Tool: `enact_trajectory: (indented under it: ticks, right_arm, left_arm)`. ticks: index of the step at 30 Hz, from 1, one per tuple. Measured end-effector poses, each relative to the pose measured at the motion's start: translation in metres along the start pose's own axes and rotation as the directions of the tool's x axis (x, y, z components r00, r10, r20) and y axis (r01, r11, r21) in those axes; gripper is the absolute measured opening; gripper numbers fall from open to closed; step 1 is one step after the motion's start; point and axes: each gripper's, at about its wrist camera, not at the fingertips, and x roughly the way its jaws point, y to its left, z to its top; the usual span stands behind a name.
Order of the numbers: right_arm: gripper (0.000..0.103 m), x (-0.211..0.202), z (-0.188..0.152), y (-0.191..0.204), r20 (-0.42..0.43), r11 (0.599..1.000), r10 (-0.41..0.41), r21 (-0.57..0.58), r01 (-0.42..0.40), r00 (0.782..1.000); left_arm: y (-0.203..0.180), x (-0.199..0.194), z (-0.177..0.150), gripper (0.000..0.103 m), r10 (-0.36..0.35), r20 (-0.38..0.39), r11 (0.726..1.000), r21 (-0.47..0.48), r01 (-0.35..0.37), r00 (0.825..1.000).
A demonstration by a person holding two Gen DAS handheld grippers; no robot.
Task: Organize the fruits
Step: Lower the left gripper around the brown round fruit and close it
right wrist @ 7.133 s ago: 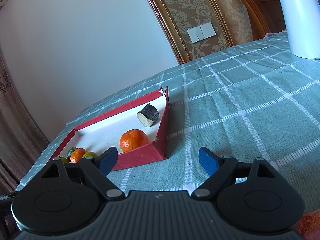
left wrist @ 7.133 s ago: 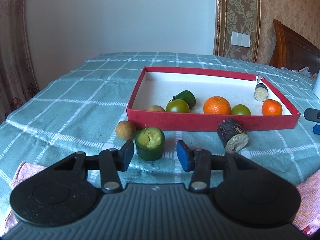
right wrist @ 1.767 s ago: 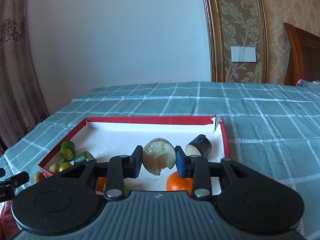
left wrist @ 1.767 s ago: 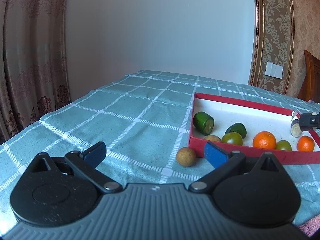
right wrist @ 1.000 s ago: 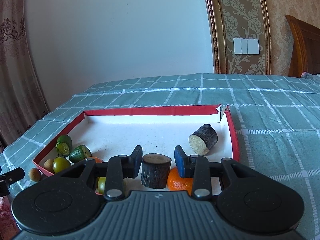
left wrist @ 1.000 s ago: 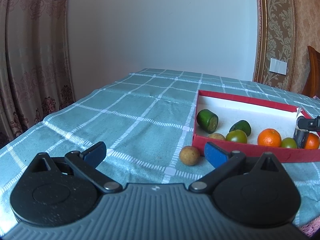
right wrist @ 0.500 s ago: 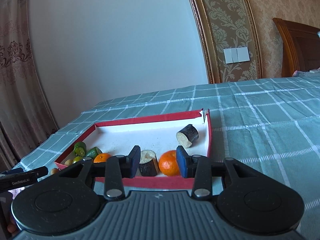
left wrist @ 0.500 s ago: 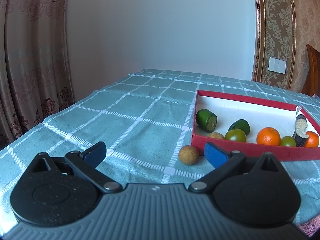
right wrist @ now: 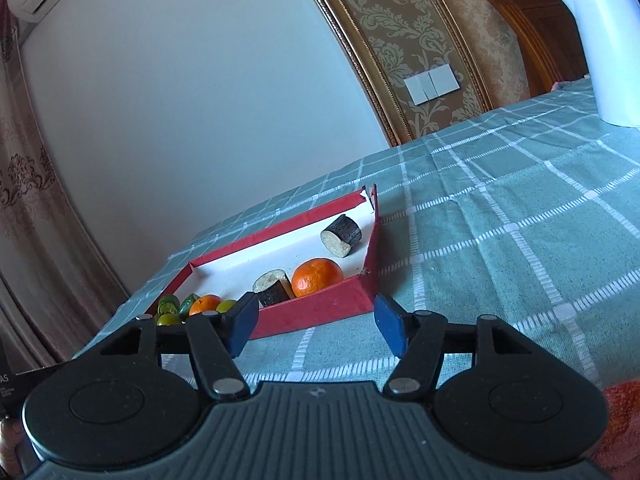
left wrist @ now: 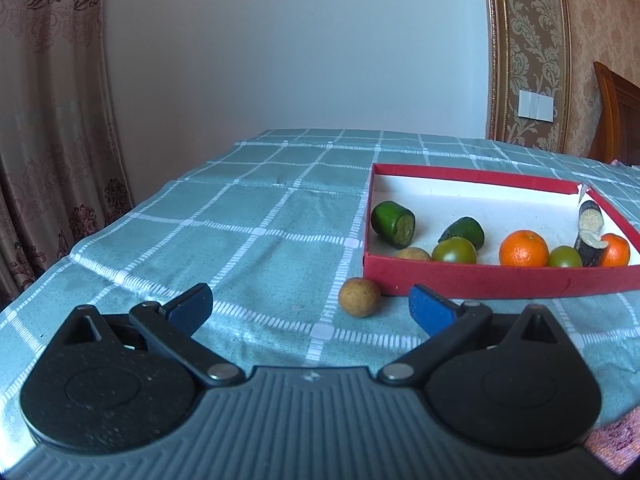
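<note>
both jaws stand wide and hold nothing: the left hand-held gripper [left wrist: 310,304] hovers low over the bench [left wrist: 248,240], and the right hand-held gripper [right wrist: 312,326] sits just before the red box [right wrist: 320,314]. one small brown fruit [left wrist: 359,296] lies on the cloth just outside the box's near wall. inside are a green cylinder piece [left wrist: 393,224], oranges [left wrist: 524,248], green fruits [left wrist: 455,251] and dark-skinned cut pieces [right wrist: 341,236]. a white kettle [right wrist: 604,40] stands far right.

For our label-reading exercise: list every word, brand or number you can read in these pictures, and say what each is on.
"AS": end of a cut-off white word on the black object at the right view's left edge; smaller print below it is blurred.
Grey brand word on the white kettle: too blurred to read.
Nothing else bears text.
</note>
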Motion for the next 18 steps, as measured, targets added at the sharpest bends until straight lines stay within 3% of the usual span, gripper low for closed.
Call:
enact_trajectory:
  ticks: [13, 15, 18]
  right_arm:
    - [0.063, 0.001, 0.001, -0.005, -0.001, 0.999, 0.022, 0.028, -0.022, 1.000]
    - [0.064, 0.001, 0.001, -0.005, -0.003, 0.999, 0.024, 0.030, -0.024, 1.000]
    - [0.064, 0.002, 0.001, -0.005, -0.008, 0.999, 0.027, 0.033, -0.027, 1.000]
  left_arm:
    - [0.002, 0.002, 0.003, 0.103, -0.015, -0.002, 1.000, -0.017, 0.015, 1.000]
    - [-0.004, 0.000, 0.003, 0.089, -0.033, 0.016, 0.999, 0.024, 0.032, 0.999]
    - [-0.014, 0.002, 0.003, 0.084, -0.064, 0.007, 0.993, 0.101, 0.063, 0.998]
